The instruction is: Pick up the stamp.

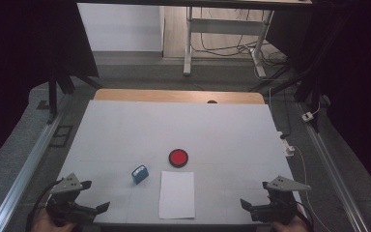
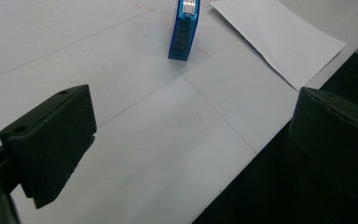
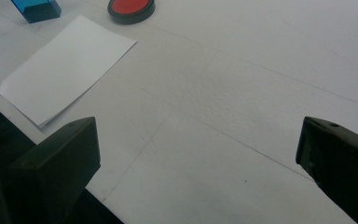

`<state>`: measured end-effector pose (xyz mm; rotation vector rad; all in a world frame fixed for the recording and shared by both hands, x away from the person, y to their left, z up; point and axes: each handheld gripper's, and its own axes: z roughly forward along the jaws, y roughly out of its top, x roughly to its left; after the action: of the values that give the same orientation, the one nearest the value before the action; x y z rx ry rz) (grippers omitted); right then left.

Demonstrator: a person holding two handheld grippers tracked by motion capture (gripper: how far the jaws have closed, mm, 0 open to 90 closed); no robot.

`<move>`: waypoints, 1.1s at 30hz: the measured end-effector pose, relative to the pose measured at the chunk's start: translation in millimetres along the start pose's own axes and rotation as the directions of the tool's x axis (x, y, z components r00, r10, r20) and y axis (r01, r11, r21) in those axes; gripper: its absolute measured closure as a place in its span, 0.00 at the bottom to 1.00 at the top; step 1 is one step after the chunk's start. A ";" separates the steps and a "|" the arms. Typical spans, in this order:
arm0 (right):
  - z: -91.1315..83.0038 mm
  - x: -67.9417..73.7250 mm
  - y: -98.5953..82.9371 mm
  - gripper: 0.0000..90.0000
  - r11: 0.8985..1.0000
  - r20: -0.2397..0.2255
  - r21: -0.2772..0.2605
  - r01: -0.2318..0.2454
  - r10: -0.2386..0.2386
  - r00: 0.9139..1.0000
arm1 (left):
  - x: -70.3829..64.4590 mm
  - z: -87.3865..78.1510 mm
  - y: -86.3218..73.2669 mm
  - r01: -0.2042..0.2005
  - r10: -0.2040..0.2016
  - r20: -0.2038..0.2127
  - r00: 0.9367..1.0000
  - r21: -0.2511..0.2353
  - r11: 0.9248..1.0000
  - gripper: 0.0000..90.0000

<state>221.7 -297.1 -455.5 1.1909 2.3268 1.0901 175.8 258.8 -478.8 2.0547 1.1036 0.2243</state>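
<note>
A white sheet of paper [image 1: 177,194] lies near the table's front edge, at centre; it also shows as paper [image 2: 279,39] and paper [image 3: 65,67]. A small blue box [image 1: 139,173] sits just left of it, seen as blue box [image 2: 184,29] and blue box [image 3: 36,9]. A red disc with a black rim [image 1: 178,157] lies behind the sheet, the same disc [image 3: 130,7] at the top of the right gripper view. My left gripper [image 1: 101,209] is open at the front left corner, its jaws wide apart with nothing between them. My right gripper [image 1: 244,205] is open at the front right, also holding nothing.
The white table top [image 1: 174,130] has a wooden strip [image 1: 178,95] along its far edge. Metal rails [image 1: 24,169] run along both sides on the floor. A desk frame with cables [image 1: 222,38] stands beyond the table.
</note>
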 end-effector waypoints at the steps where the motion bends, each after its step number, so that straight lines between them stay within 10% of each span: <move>1: 0.0 0.0 0.1 0.00 1.000 -0.003 0.000 0.000 0.000 1.000 | 0.7 -0.2 -0.2 0.005 -0.005 0.005 1.000 -0.001 1.000 0.00; 33: 3.0 1.9 0.7 0.00 0.999 -0.031 0.028 0.033 -0.032 0.999 | 1.8 2.5 1.5 0.027 -0.027 -0.012 1.000 0.027 0.999 0.00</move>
<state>222.6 -293.9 -456.8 1.1504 2.3836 1.0744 179.1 258.4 -479.8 2.0635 1.1466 0.2094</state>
